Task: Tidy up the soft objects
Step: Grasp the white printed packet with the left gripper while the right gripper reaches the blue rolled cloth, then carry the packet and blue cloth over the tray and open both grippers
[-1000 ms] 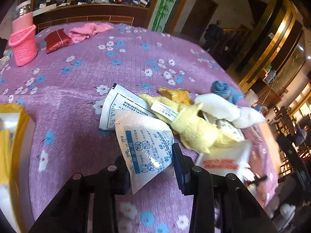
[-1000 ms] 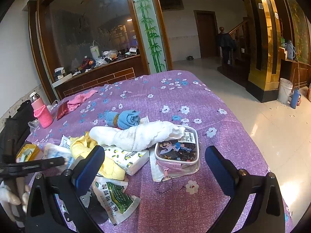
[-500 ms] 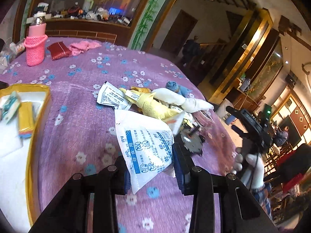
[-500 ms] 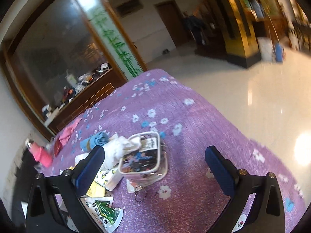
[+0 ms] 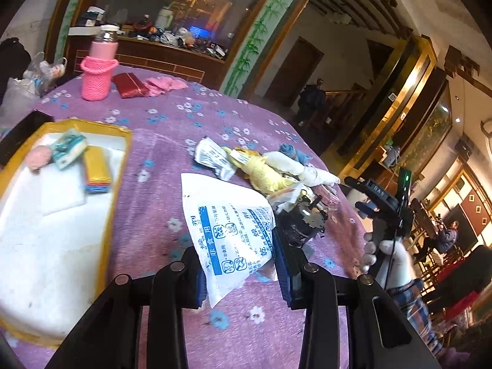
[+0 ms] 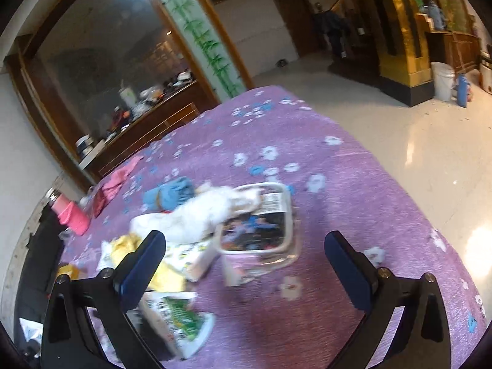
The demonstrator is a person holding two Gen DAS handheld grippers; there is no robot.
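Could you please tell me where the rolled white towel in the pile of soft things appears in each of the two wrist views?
Left wrist view: the rolled white towel lies right of centre, behind the yellow cloth.
Right wrist view: it lies at centre, blurred, overlapping the clear plastic pouch.
Shared landmark: the pink knitted bottle sleeve on the purple flowered tablecloth.

Both wrist cams look down-fwd, close over purple tablecloth (image 5: 160,215); share central pile (image 6: 196,215).
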